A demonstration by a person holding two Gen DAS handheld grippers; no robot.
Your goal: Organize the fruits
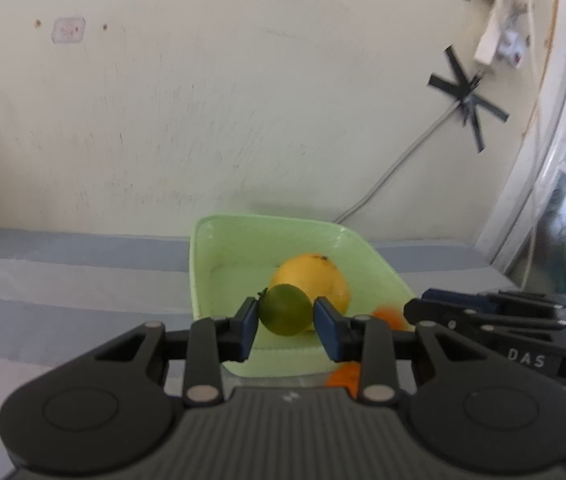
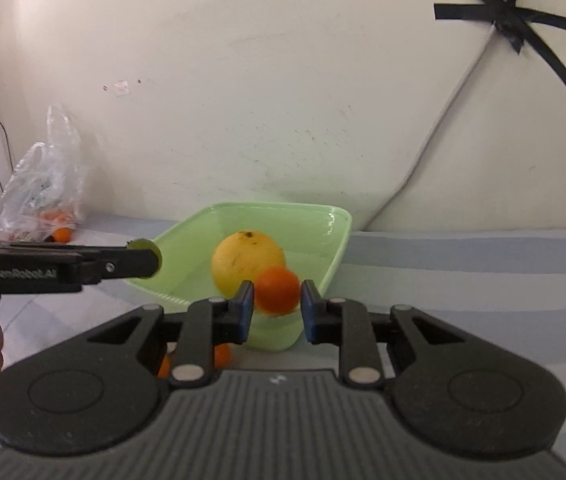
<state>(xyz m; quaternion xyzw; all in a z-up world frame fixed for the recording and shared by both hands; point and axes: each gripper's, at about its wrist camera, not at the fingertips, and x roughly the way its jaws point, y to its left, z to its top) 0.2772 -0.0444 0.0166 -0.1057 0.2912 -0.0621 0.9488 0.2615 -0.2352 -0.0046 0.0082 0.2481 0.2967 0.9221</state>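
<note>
While the left gripper (image 1: 286, 326) pinches a lime (image 1: 285, 310) and the right gripper (image 2: 276, 307) a small orange (image 2: 277, 290) above the green tub's (image 2: 333, 248) near rim, either round fruit could slip out, or bounce off the yellow citrus (image 2: 243, 260) inside.

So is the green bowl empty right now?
No, a big yellow fruit already sits inside the green bowl.

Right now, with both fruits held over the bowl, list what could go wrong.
The round green lime is pinched only at its sides by the left gripper, so it might slip. The small orange fruit in the right gripper could land on the large yellow fruit in the pale green plastic bowl and roll out.
</note>
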